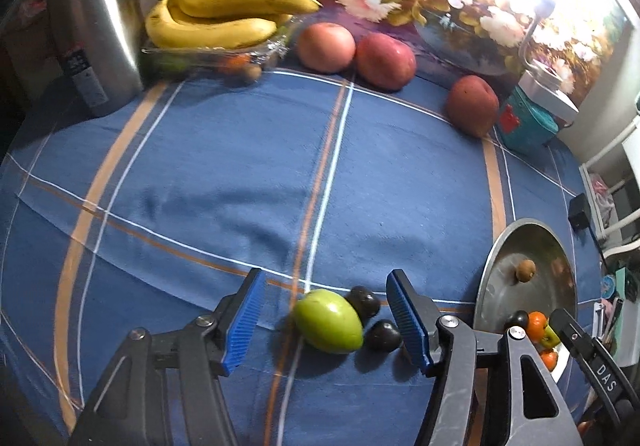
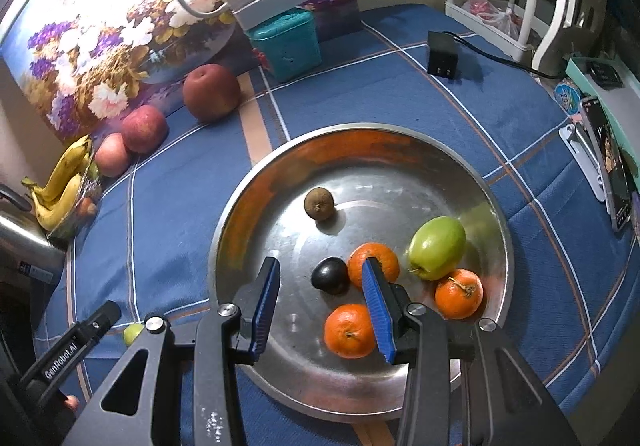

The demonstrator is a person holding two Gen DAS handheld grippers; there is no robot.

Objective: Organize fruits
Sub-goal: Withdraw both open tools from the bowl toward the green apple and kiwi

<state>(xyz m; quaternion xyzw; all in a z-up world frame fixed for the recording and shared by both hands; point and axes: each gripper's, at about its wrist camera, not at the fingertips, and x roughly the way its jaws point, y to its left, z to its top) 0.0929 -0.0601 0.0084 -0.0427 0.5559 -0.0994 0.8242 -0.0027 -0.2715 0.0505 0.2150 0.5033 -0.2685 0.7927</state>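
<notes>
My left gripper (image 1: 326, 280) is open over the blue cloth, its jaws either side of a green fruit (image 1: 329, 320) and two dark plums (image 1: 363, 301) (image 1: 383, 335) lying on the cloth. My right gripper (image 2: 320, 266) is open and empty above the steel plate (image 2: 472, 170). In the plate lie a dark plum (image 2: 330, 275), three oranges (image 2: 378, 260) (image 2: 349, 331) (image 2: 459, 293), a green fruit (image 2: 437, 247) and a brown fruit (image 2: 319, 203). The plate also shows in the left wrist view (image 1: 500, 258).
At the back are bananas (image 1: 224, 16) on a clear tray, three red apples (image 1: 326, 47) (image 1: 386, 61) (image 1: 473, 105), a steel kettle (image 1: 92, 34), a teal box (image 2: 286, 42) and a floral panel. A black adapter (image 2: 442, 58) and a phone (image 2: 614, 174) lie to the right.
</notes>
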